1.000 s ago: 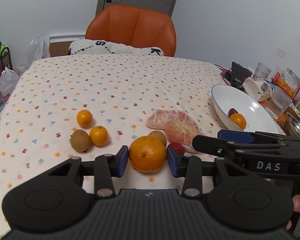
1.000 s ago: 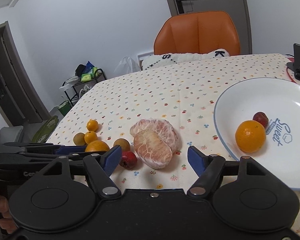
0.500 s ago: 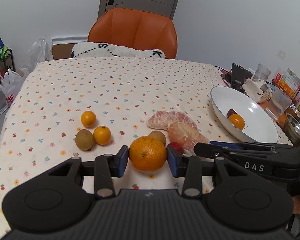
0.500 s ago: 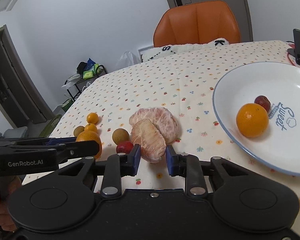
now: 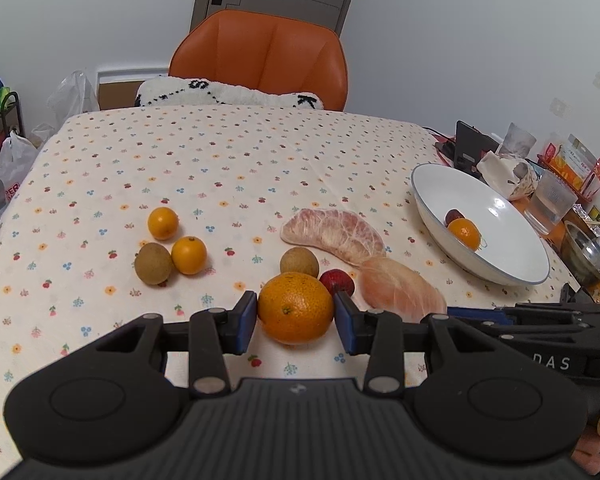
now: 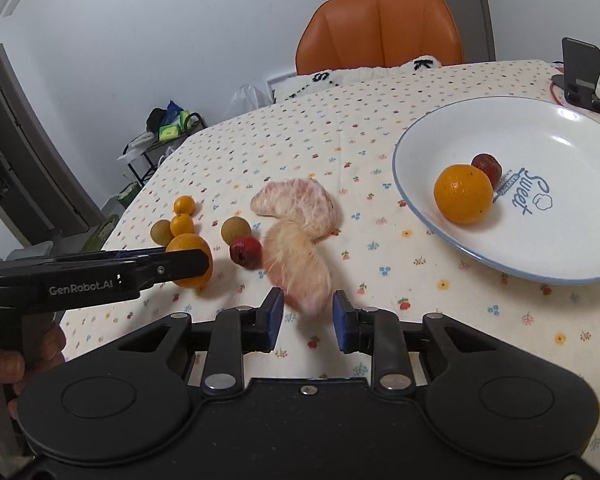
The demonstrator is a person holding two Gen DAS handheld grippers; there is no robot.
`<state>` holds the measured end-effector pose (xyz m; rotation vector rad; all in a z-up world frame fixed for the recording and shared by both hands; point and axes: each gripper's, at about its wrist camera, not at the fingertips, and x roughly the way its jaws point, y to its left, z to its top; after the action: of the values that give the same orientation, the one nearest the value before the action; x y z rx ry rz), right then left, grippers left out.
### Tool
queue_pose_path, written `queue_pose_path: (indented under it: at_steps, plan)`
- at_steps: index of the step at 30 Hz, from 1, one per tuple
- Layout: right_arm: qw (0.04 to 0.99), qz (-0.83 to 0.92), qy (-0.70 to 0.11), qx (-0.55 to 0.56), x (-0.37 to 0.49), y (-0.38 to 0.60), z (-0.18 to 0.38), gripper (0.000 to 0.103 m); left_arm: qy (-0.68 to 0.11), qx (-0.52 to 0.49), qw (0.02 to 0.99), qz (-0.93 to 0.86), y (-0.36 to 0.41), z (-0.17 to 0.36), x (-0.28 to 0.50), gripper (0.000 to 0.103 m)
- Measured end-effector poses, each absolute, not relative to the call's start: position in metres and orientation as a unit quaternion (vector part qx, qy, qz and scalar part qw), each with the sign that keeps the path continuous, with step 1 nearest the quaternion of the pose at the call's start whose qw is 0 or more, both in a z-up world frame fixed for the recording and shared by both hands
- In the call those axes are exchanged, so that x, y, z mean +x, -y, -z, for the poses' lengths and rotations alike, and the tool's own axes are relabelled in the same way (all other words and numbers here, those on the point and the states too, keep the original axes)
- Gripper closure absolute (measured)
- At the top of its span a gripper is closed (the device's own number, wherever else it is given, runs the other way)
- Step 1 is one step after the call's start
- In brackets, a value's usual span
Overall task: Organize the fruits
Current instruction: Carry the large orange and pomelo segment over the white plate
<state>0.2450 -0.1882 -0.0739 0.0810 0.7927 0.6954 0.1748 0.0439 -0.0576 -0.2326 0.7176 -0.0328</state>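
My left gripper (image 5: 296, 320) is shut on a big orange (image 5: 294, 312) near the table's front edge. My right gripper (image 6: 306, 314) is shut on a pomelo segment (image 6: 300, 272), which looks blurred and lies just apart from the bigger peeled pomelo piece (image 6: 300, 204). A red fruit (image 6: 245, 251) and a brown fruit (image 6: 235, 229) sit between the two grippers. Further left lie two small oranges (image 5: 163, 223) (image 5: 189, 255) and another brown fruit (image 5: 153, 263). At the right, the white bowl (image 6: 572, 148) holds an orange (image 6: 463, 194) and a dark red fruit (image 6: 486, 165).
An orange chair (image 5: 260, 56) with a white cushion (image 5: 228, 94) stands at the table's far side. A phone stand (image 5: 472, 148), a glass (image 5: 554, 200), snack packs and a metal bowl (image 5: 584, 252) crowd the right edge. Bags lie on the floor at the left.
My right gripper went from wide open to shut on the pomelo segment and drew it away from the bigger piece. My left gripper stayed shut on the big orange.
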Motion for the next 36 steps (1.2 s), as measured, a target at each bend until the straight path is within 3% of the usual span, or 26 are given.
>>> queue_pose_path:
  at_steps: [9, 14, 21, 23, 25, 36]
  plan:
    - [0.873, -0.325, -0.362, 0.021, 0.253, 0.177, 0.078, 0.048, -0.350, -0.120, 0.929, 0.010, -0.051, 0.060, 0.173, 0.063]
    - [0.877, -0.325, -0.354, 0.007, 0.257, 0.168, 0.078, 0.040, -0.349, -0.122, 0.929, 0.007, -0.054, 0.060, 0.172, 0.063]
    - [0.883, -0.324, -0.339, -0.019, 0.263, 0.155, 0.080, 0.040, -0.349, -0.124, 0.929, 0.003, -0.056, 0.060, 0.172, 0.063]
    - [0.887, -0.318, -0.334, -0.027, 0.261, 0.153, 0.081, 0.043, -0.349, -0.124, 0.929, 0.001, -0.056, 0.060, 0.172, 0.063]
    - [0.889, -0.315, -0.330, -0.037, 0.259, 0.152, 0.081, 0.053, -0.348, -0.124, 0.929, 0.000, -0.056, 0.060, 0.171, 0.063]
    - [0.883, -0.328, -0.336, 0.001, 0.247, 0.179, 0.072, 0.056, -0.335, -0.116, 0.935, 0.011, -0.040, 0.048, 0.169, 0.063]
